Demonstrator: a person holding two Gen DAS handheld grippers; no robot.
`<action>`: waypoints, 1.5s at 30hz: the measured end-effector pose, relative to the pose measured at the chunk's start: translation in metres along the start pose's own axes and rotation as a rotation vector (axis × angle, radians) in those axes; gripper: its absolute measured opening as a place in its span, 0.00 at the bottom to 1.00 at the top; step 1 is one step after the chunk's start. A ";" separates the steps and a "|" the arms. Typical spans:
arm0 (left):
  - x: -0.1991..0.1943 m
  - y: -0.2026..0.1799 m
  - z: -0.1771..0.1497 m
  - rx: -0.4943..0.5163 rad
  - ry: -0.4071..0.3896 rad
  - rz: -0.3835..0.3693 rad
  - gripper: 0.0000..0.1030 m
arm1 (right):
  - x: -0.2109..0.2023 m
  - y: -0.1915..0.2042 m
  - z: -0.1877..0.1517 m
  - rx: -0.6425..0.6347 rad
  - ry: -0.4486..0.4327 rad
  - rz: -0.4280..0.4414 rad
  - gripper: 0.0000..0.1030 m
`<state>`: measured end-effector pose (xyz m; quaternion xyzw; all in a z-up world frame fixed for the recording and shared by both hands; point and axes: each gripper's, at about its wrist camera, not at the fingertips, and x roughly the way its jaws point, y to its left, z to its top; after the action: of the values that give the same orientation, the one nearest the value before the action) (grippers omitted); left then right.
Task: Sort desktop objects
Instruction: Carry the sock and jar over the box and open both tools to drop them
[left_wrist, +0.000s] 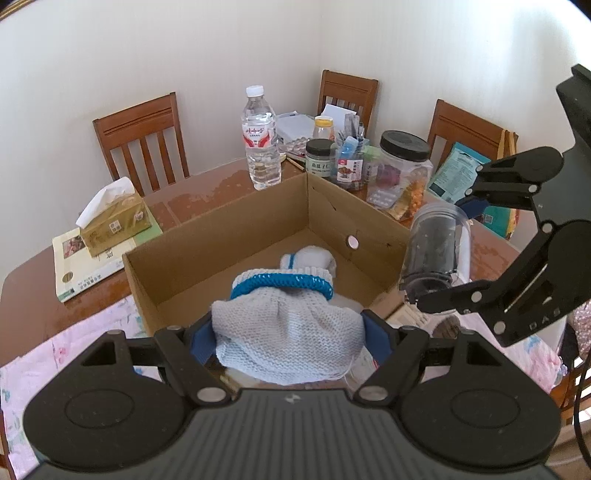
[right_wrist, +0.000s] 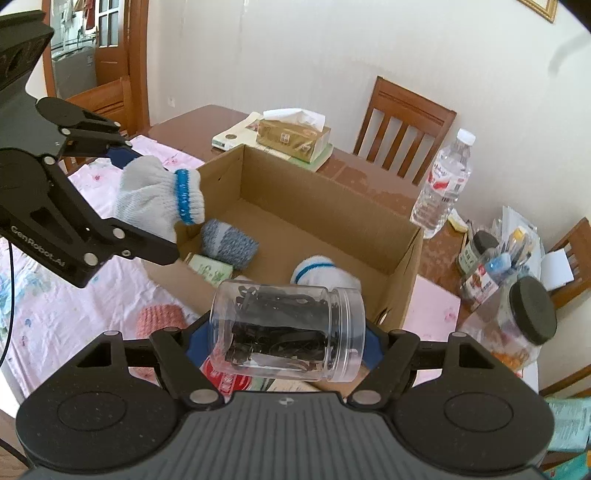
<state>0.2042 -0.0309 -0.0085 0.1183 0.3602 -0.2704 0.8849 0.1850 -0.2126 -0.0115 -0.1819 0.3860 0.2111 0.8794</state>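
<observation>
left wrist view: my left claw (left_wrist: 288, 339) is clenched on a grey knit glove (left_wrist: 284, 332) with a blue cuff band, the blue pads pressed against both sides of it. the glove hangs over the near wall of the open cardboard box (left_wrist: 229, 221). inside the box lies a second glove (left_wrist: 314, 260), white with a blue band. to the right my right claw (left_wrist: 443, 251) grips a clear jar (left_wrist: 436, 247) of dark bits, tipped on its side just above the box's right wall. beyond the box on the surface (left_wrist: 207, 192) stand a water bottle (left_wrist: 260, 140), a tissue box (left_wrist: 114, 218) on a book at the left, and a cluster of jars, the biggest with a black lid (left_wrist: 404, 146). a pink cloth (left_wrist: 74, 343) covers the near left part of the surface.

right wrist view: my right claw (right_wrist: 284, 347) is clamped on the jar (right_wrist: 288, 328), which lies sideways across the fingers, mouth to the right, over the near edge of the box (right_wrist: 332, 206). at the left my left claw (right_wrist: 147, 199) holds the glove (right_wrist: 159, 199) just over the box's left corner. in the box i see a blue-grey knit roll (right_wrist: 229, 243), a small green packet (right_wrist: 210, 269) and the white glove (right_wrist: 321, 273). a pink knit piece (right_wrist: 160, 319) lies on the cloth (right_wrist: 55, 302) outside the box. the bottle (right_wrist: 443, 184) stands past the far right corner, and the tissue box (right_wrist: 291, 136) sits behind the box.
</observation>
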 end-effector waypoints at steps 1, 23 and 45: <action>0.003 0.001 0.004 -0.001 0.002 0.003 0.76 | 0.001 -0.002 0.001 -0.001 -0.003 0.000 0.78; 0.065 0.008 0.050 0.010 0.069 0.016 0.76 | 0.038 -0.036 0.014 0.007 0.031 -0.050 0.83; 0.093 0.003 0.053 0.024 0.131 0.034 0.86 | 0.019 -0.047 -0.010 0.098 0.038 -0.106 0.88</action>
<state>0.2914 -0.0860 -0.0362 0.1523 0.4119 -0.2511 0.8626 0.2148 -0.2531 -0.0248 -0.1625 0.4022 0.1417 0.8898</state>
